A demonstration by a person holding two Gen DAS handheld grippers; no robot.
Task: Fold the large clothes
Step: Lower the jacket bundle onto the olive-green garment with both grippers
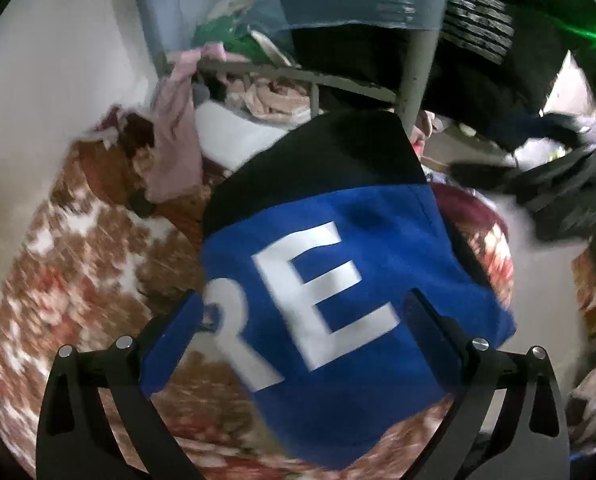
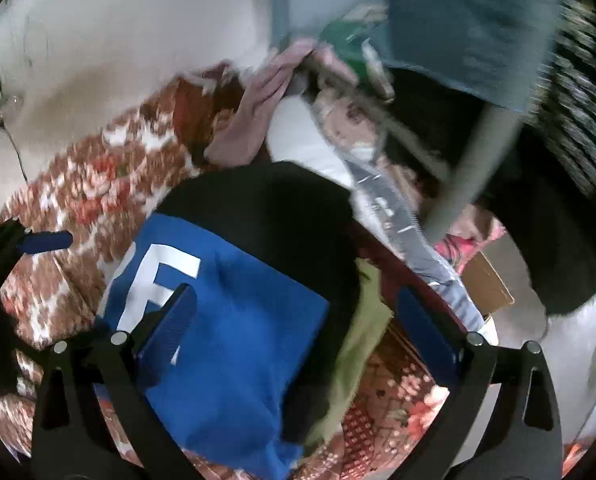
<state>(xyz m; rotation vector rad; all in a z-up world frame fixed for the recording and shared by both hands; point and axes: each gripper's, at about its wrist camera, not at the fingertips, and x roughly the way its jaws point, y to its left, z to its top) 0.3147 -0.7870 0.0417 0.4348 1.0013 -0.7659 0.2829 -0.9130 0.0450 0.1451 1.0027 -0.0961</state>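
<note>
A folded blue and black garment (image 1: 338, 240) with big white letters lies on the floral bedspread (image 1: 78, 280). My left gripper (image 1: 304, 304) hangs above its blue part, open wide, with nothing pressed between the fingers. In the right wrist view the same garment (image 2: 238, 320) lies under my right gripper (image 2: 296, 312), which is also open wide and holds nothing. An olive cloth (image 2: 362, 340) pokes out beside the garment's right edge. One of my left gripper's pads (image 2: 46, 241) shows at the left edge of that view, over the bedspread (image 2: 78, 184).
A grey metal post (image 1: 414, 72) and rail stand just behind the garment, hung with dark and teal clothes (image 2: 458, 20). A pink cloth (image 1: 174, 136) and a heap of laundry (image 1: 274, 96) lie at the back. A cardboard box (image 2: 490, 284) sits at the right.
</note>
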